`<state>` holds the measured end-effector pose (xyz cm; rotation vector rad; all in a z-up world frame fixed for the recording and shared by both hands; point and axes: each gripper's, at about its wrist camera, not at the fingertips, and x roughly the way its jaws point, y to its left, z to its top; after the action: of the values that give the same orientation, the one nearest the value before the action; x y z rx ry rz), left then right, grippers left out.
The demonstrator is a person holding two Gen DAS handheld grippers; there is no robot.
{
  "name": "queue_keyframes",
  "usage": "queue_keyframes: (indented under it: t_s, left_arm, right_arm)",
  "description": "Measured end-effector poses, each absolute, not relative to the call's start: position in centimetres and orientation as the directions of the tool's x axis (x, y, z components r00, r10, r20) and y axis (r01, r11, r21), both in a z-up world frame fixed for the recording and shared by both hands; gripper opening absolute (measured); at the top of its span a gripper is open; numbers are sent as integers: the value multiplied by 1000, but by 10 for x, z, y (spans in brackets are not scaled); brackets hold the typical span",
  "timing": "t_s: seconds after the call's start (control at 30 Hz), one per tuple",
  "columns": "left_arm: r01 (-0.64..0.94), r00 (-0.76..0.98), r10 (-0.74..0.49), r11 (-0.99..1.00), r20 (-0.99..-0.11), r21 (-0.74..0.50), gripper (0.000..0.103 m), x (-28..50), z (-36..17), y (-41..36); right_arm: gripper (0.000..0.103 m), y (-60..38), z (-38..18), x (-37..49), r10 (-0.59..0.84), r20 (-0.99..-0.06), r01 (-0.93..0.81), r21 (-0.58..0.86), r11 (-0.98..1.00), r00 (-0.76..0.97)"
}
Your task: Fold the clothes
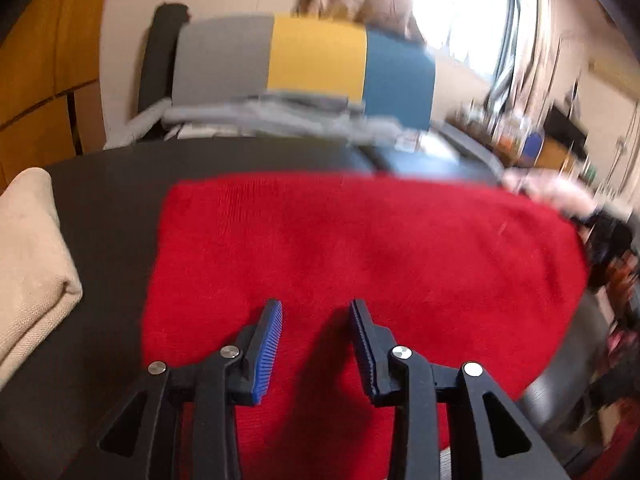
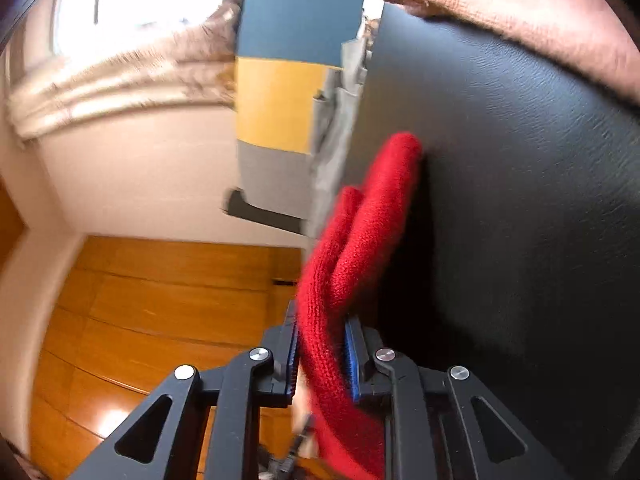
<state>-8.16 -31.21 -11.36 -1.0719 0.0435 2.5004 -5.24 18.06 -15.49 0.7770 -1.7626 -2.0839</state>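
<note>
A red knitted garment [image 1: 360, 256] lies spread flat on a black table [image 1: 108, 200]. My left gripper [image 1: 316, 312] hovers just above its near part, open, nothing between the blue pads [image 1: 269, 352]. The right wrist view is rolled sideways. There my right gripper [image 2: 322, 332] is shut on a bunched fold of the red garment [image 2: 360, 240], which runs up along the black leather surface [image 2: 520, 200]. A blurred hand [image 1: 560, 196] shows at the garment's far right edge in the left wrist view.
A folded beige cloth [image 1: 32, 264] sits on the table's left side. Behind the table stands a chair with a grey, yellow and blue back [image 1: 312, 60], grey fabric [image 1: 280, 116] draped below it. Wooden flooring [image 2: 160, 312] lies beside the table. A pinkish cloth [image 2: 540, 12] rests on the black surface.
</note>
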Motion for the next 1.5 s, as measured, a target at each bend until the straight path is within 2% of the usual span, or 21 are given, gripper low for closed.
queue_keyframes:
  t_s: [0.03, 0.07, 0.1, 0.17, 0.27, 0.43, 0.47, 0.5, 0.53, 0.67, 0.77, 1.0, 1.1, 1.13, 1.23, 1.3, 1.33, 1.5]
  left_arm:
    - [-385, -625, 365, -913, -689, -135, 35, -80, -116, -314]
    - [-383, -637, 371, -913, -676, -140, 35, -78, -118, -315]
    - [-381, -648, 376, -913, -662, -146, 35, -75, -120, -316]
    - [-379, -653, 384, -912, -653, -157, 35, -74, -122, -318]
    - [-378, -658, 395, -910, -641, -172, 35, -72, -125, -322]
    - [-379, -656, 416, -903, -630, -202, 35, -75, -129, -325]
    - [-380, -655, 418, -902, -630, -204, 35, -75, -129, -325]
    - [-380, -655, 419, -902, -629, -205, 35, -77, -129, -325]
    - [-380, -655, 419, -902, -629, -205, 35, -78, -129, -324]
    - [-381, -654, 425, -900, -626, -213, 35, -80, -130, -324]
    - [-382, -651, 434, -896, -623, -225, 35, -81, -130, -324]
    - [-389, -627, 479, -876, -614, -287, 35, -85, -124, -335]
    - [-397, -663, 451, -889, -598, -230, 36, -81, -115, -344]
    - [-402, -672, 435, -894, -599, -198, 37, -81, -115, -347]
    - [-407, -657, 454, -885, -601, -224, 37, -84, -123, -354]
    - [-410, -645, 470, -878, -602, -246, 37, -86, -128, -358]
    - [-411, -639, 478, -875, -603, -257, 37, -87, -131, -360]
    - [-416, -612, 532, -846, -585, -334, 37, -91, -140, -372]
  right_arm:
    - [26, 176, -152, -55, -554, -250, -130, 960, -247, -794]
    - [36, 174, -148, -58, -549, -307, -151, 939, -310, -778]
    - [54, 170, -142, -62, -534, -381, -173, 901, -397, -755]
    - [72, 162, -129, -71, -487, -524, -206, 800, -563, -699]
    - [74, 148, -114, -88, -419, -704, -189, 611, -768, -573]
    - [75, 140, -122, -102, -412, -711, -176, 595, -784, -569]
    - [70, 138, -125, -105, -426, -709, -171, 603, -779, -563]
    - [41, 137, -127, -108, -439, -706, -165, 612, -774, -556]
    - [23, 135, -130, -110, -453, -703, -160, 620, -768, -549]
    - [23, 127, -132, -117, -531, -617, -121, 711, -693, -581]
    - [23, 125, -119, -113, -526, -566, -115, 743, -659, -635]
    - [23, 109, -67, -98, -582, -473, -83, 817, -570, -661]
    - [22, 85, -32, -95, -619, -448, -20, 820, -572, -645]
    - [22, 68, -25, -101, -637, -442, 6, 819, -574, -632]
    - [21, 16, -2, -119, -688, -426, 85, 813, -576, -587]
    - [12, -19, 14, -131, -720, -416, 137, 808, -573, -555]
    - [11, -39, 20, -138, -736, -414, 164, 804, -572, -536]
    - [6, -153, 11, -173, -763, -492, 252, 744, -618, -419]
